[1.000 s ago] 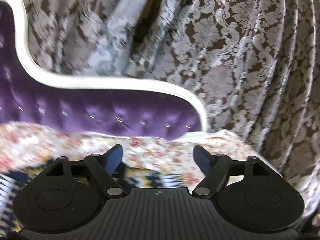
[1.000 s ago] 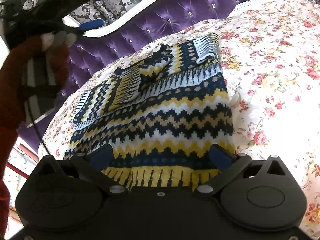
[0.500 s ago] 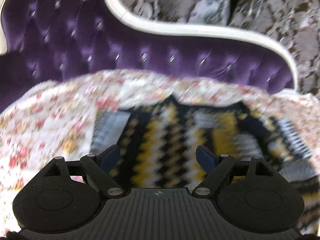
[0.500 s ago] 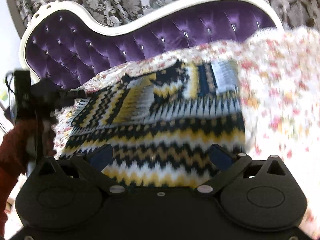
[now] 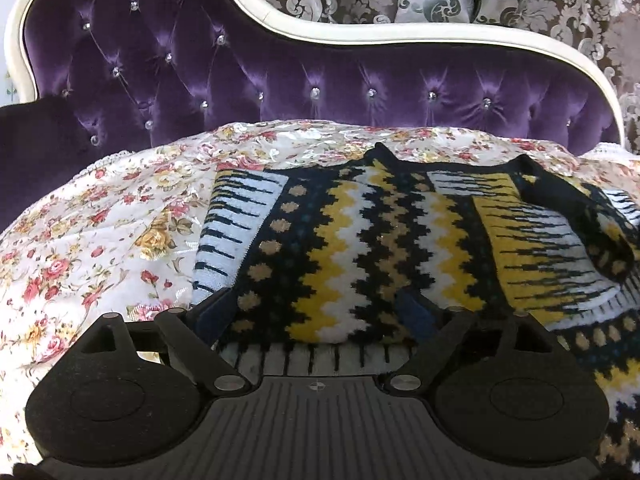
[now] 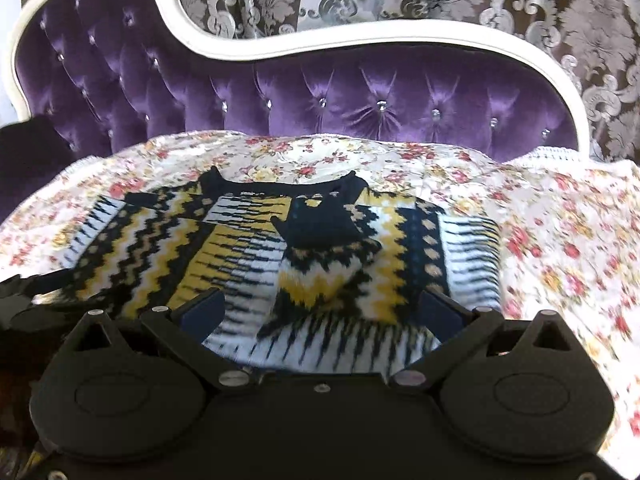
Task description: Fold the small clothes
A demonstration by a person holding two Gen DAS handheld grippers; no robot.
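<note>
A second ago my left camera stared at curtain and headboard; now it looks down onto the sweater (image 5: 360, 256), and the left gripper (image 5: 316, 312) is low over the near folded edge, jaws spreading wider, knit between the fingers but no pad pressing it. My right view has swung from slanted to square-on. There the right gripper (image 6: 320, 312) stands spread above the near hem, pinching nothing.

The sweater (image 6: 280, 256) lies on the floral bedspread (image 6: 560, 248), partly folded, its dark neckline toward the purple tufted headboard (image 6: 360, 96) and its ribbed hem toward me. With the sleeves folded in, its long axis runs left to right across the bed. The right view is blurred, so finer folds I cannot tell.
</note>
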